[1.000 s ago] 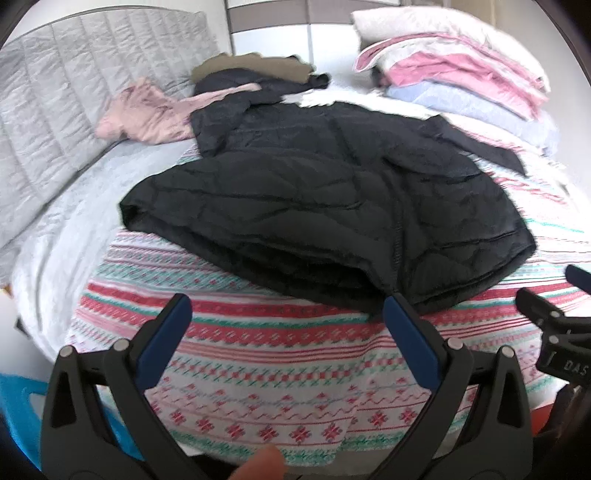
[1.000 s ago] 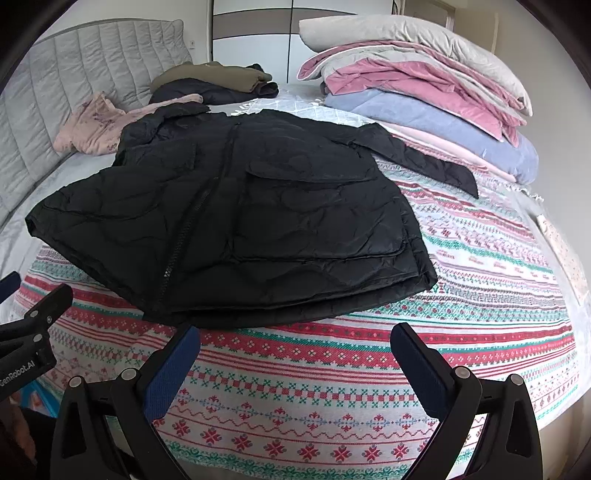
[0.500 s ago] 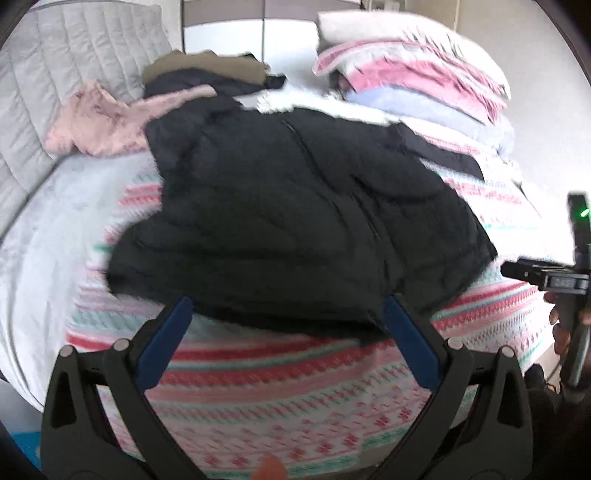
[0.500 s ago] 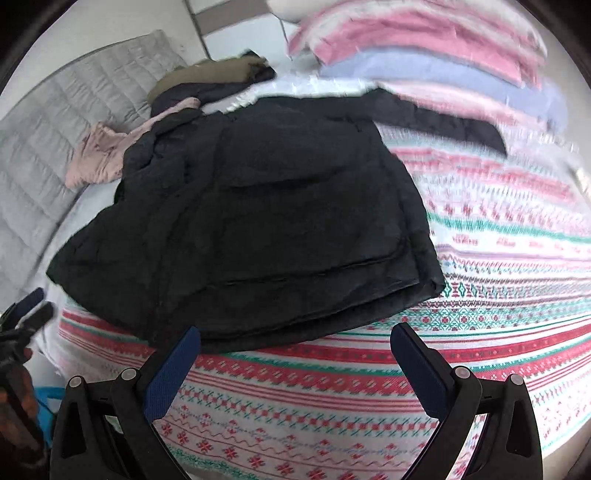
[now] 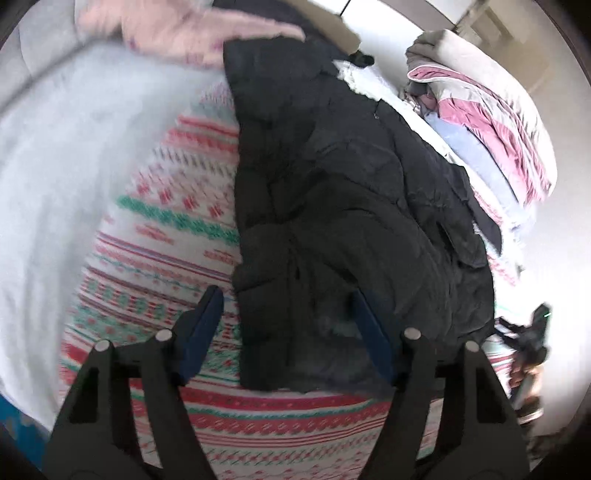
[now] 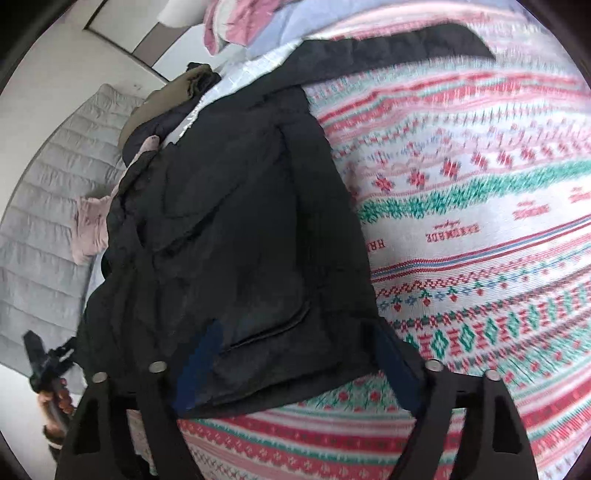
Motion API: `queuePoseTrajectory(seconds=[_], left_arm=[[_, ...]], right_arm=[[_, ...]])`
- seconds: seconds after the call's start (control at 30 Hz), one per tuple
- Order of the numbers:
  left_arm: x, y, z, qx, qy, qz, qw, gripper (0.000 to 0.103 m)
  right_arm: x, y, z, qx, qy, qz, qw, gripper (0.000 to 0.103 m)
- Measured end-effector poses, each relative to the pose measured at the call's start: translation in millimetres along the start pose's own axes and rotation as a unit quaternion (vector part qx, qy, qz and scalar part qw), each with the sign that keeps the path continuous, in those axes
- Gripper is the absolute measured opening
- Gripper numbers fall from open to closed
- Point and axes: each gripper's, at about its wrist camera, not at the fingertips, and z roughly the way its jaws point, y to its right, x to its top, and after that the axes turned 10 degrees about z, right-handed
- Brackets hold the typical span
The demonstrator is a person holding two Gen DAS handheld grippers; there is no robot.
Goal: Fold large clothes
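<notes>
A black quilted jacket (image 5: 351,206) lies spread on a patterned bedspread (image 5: 155,229); it also shows in the right wrist view (image 6: 236,236). My left gripper (image 5: 288,328) is open, its blue pads straddling the jacket's near left hem corner from just above. My right gripper (image 6: 295,358) is open, its pads straddling the jacket's near right hem corner. The hem lies between both pairs of pads, which have not closed. The right gripper shows at the right edge of the left wrist view (image 5: 532,332), the left gripper at the left edge of the right wrist view (image 6: 44,362).
A pink garment (image 5: 177,33) and dark folded clothes (image 6: 173,96) lie at the bed's far end. Stacked pink, blue and grey bedding (image 5: 491,107) sits at the far right. A grey quilted headboard (image 6: 44,192) bounds the left side.
Both grippers have dropped down and forward from the bed's near edge to the jacket's hem corners, one at each side. The jaws stayed open.
</notes>
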Motion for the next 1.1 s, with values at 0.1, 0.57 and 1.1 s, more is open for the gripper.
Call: queuePoseTrajectory(seconds=[0.1,0.57,1.1], left_arm=[[-4,-3,27,0.002,-0.040,-0.015,0.9991,0.072],[-35,-9,17,0.118,0.003,0.029,0.9926,0.084],[-58,15,27,-0.113,-0.036,0.038,0.9922,0.011]], right_arm=[[2,6,15,-0.008,-0.007,0.004,1.000,0.058],[9,6,5,-0.095,0.058,-0.029,0.993,0.071],[19,28,-6,-0.057,0.124,0.004,0.991,0.082]])
